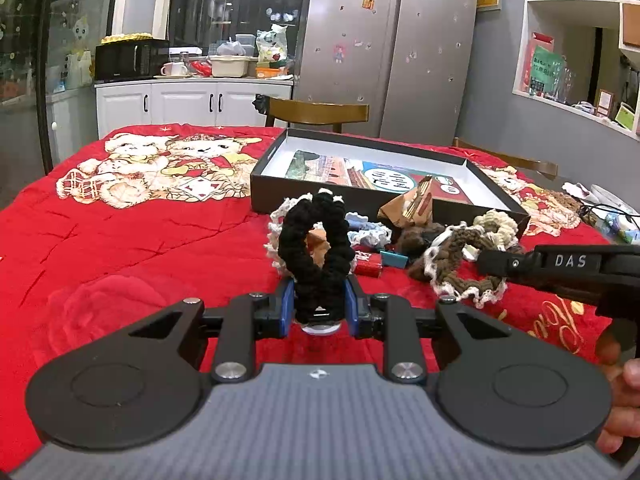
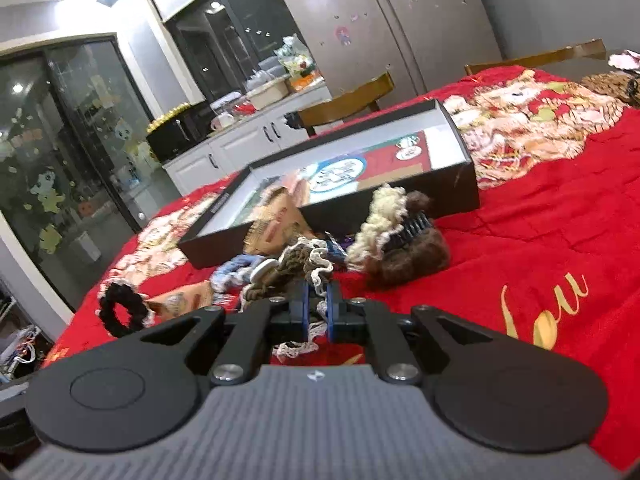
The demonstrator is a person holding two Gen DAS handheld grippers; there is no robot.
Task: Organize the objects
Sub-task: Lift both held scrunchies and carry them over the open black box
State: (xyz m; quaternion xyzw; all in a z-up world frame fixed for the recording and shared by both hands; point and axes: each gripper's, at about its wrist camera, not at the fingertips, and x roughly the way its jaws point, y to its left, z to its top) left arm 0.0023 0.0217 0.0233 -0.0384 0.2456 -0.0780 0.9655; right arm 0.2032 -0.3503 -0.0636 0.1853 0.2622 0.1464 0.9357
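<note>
My left gripper is shut on a black crochet scrunchie, held upright above the red cloth; it also shows in the right wrist view. My right gripper is shut on a brown scrunchie with white lace trim, which also shows in the left wrist view, where the right gripper comes in from the right. An open black box with a printed card inside lies behind the pile; it also shows in the right wrist view.
The pile holds a cream scrunchie, a brown fuzzy hair clip, a blue lace scrunchie, brown paper packets and a red packet. Wooden chairs stand behind the red-covered table.
</note>
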